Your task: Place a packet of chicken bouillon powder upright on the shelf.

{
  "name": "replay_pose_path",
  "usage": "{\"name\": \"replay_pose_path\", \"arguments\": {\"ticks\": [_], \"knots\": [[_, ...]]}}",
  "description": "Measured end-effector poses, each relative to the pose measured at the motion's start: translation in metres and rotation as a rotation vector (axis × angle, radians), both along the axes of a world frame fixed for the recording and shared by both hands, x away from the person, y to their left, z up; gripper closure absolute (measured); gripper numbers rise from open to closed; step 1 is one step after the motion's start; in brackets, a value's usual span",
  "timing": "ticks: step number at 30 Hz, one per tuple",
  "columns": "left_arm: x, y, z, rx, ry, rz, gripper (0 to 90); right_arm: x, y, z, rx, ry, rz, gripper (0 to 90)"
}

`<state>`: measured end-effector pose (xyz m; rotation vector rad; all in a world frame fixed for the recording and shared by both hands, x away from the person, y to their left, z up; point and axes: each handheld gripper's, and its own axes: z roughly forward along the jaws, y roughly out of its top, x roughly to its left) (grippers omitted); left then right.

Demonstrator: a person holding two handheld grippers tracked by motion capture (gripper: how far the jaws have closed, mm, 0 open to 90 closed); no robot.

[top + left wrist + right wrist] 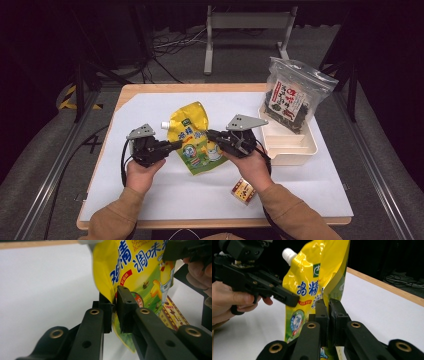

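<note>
A yellow spouted pouch [192, 137] with a white cap [164, 124] is held up over the white mat between my two grippers. My left gripper [176, 145] is shut on the pouch's left edge; in the left gripper view the jaws [115, 308] pinch the thin yellow edge of the pouch [140, 272]. My right gripper [210, 135] is shut on the pouch's right edge; in the right gripper view its jaws [328, 315] clamp the side seam of the pouch [312, 282], and the cap [288, 255] is at the upper left. The left gripper [287, 298] shows across from it.
A white divided tray [295, 147] sits at the right of the mat, with a clear bag of dark dried food [295, 97] leaning in its far end. A small red-and-yellow packet [243, 191] lies near the front edge, by the right wrist. The wooden table rim [200, 87] borders the mat.
</note>
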<state>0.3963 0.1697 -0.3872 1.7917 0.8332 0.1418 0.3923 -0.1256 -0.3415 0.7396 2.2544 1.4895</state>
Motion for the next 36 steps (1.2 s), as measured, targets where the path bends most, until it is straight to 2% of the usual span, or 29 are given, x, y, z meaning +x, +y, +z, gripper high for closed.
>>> {"name": "replay_pose_path", "arguments": {"ticks": [1, 4, 8, 10, 14, 15, 16, 17, 18, 19, 20, 23, 24, 27, 30, 31, 32, 34, 36], "knots": [[-0.001, 0.001, 0.002, -0.003, -0.005, 0.008, 85.5, -0.001, 0.001, 0.0, -0.005, -0.01, 0.006, 86.0], [-0.005, 0.004, 0.008, 0.016, -0.071, 0.027, 86.5, -0.003, 0.002, 0.0, -0.024, -0.027, 0.017, 85.8], [-0.009, 0.004, 0.01, 0.038, -0.102, 0.032, 86.7, -0.005, 0.003, -0.001, -0.039, -0.034, 0.028, 85.3], [-0.01, 0.005, 0.012, 0.05, -0.127, 0.021, 86.9, -0.004, 0.002, -0.001, -0.051, -0.03, 0.039, 84.6], [-0.016, 0.003, 0.019, 0.107, -0.199, -0.008, 87.0, -0.002, -0.003, 0.0, -0.062, -0.011, 0.065, 82.5], [-0.019, 0.003, 0.022, 0.135, -0.242, -0.03, 87.0, -0.001, -0.004, 0.001, -0.067, 0.002, 0.079, 81.2], [-0.019, 0.003, 0.022, 0.135, -0.242, -0.03, 87.1, -0.001, -0.004, 0.001, -0.067, 0.002, 0.079, 81.2], [-0.019, 0.003, 0.022, 0.135, -0.242, -0.03, 87.1, 0.001, -0.006, 0.003, -0.081, 0.023, 0.106, 81.2], [-0.021, 0.002, 0.022, 0.14, -0.251, -0.04, 87.1, 0.001, -0.006, 0.003, -0.081, 0.023, 0.106, 78.3], [-0.022, 0.0, 0.024, 0.16, -0.269, -0.054, 87.1, 0.001, -0.006, 0.003, -0.093, 0.031, 0.114, 77.8], [-0.023, -0.001, 0.024, 0.161, -0.277, -0.066, 87.1, 0.0, -0.006, 0.004, -0.116, 0.028, 0.114, 76.8], [-0.024, -0.002, 0.024, 0.166, -0.285, -0.113, 87.1, 0.001, -0.007, 0.005, -0.138, 0.033, 0.121, 72.5], [-0.024, -0.004, 0.024, 0.182, -0.289, -0.127, 87.1, 0.002, -0.007, 0.006, -0.142, 0.037, 0.125, 69.5], [-0.025, -0.006, 0.024, 0.19, -0.284, -0.137, 87.1, 0.004, -0.008, 0.007, -0.151, 0.065, 0.138, 69.6], [-0.024, -0.006, 0.024, 0.183, -0.277, -0.141, 87.1, 0.004, -0.01, 0.01, -0.177, 0.073, 0.159, 73.2], [-0.023, -0.005, 0.024, 0.183, -0.279, -0.136, 87.0, 0.003, -0.01, 0.01, -0.183, 0.077, 0.164, 76.6], [-0.023, -0.005, 0.024, 0.171, -0.273, -0.135, 87.0, 0.002, -0.01, 0.011, -0.195, 0.087, 0.195, 81.5], [-0.023, -0.005, 0.024, 0.16, -0.279, -0.136, 86.8, -0.002, -0.01, 0.014, -0.211, 0.064, 0.211, 85.0], [-0.024, -0.006, 0.025, 0.155, -0.277, -0.132, 86.5, -0.005, -0.01, 0.016, -0.219, 0.05, 0.203, 87.4]]}}
